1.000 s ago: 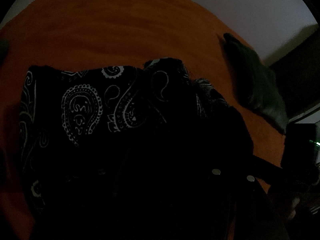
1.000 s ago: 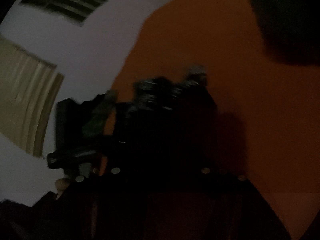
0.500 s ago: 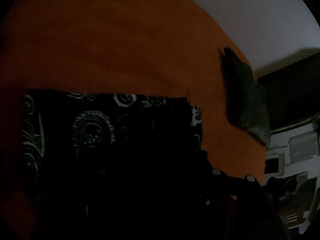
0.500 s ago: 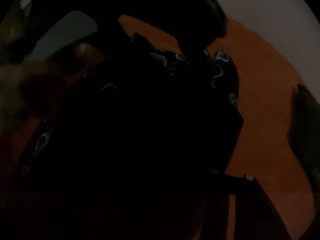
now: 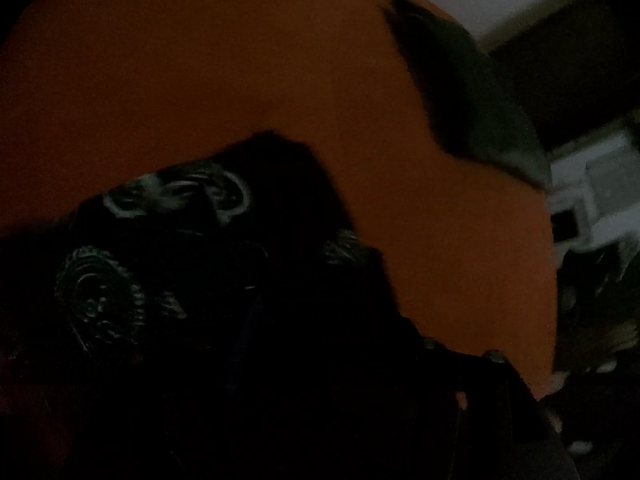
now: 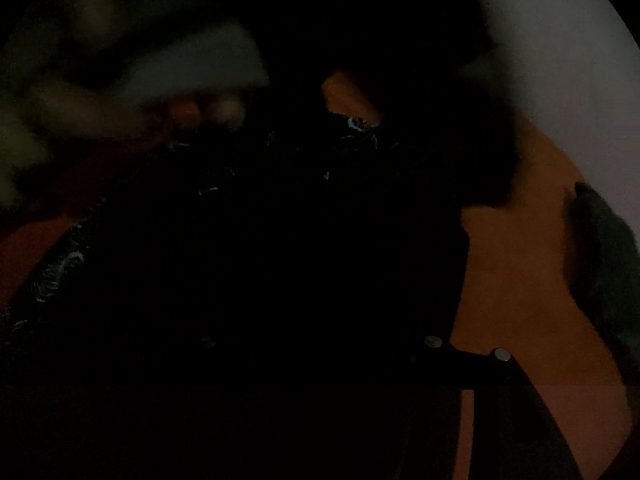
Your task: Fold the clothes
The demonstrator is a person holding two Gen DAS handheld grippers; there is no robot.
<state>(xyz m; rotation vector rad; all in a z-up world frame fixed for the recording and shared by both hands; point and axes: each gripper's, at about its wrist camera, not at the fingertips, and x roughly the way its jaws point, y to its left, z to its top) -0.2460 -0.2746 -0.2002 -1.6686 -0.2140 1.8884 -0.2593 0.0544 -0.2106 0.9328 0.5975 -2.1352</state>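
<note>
The black paisley-print garment (image 5: pixel 168 264) lies bunched on the orange bedspread (image 5: pixel 200 80), just ahead of and under the left gripper (image 5: pixel 304 360), whose jaws are closing; too dark to tell whether cloth is pinched. In the right wrist view the same cloth fills the space before the right gripper (image 6: pixel 320 320), jaws opening, grip unreadable. A dark green cloth (image 5: pixel 472 92) lies well beyond, to the right. This looks mid-fold; next, the left gripper needs an edge to carry over.
</note>
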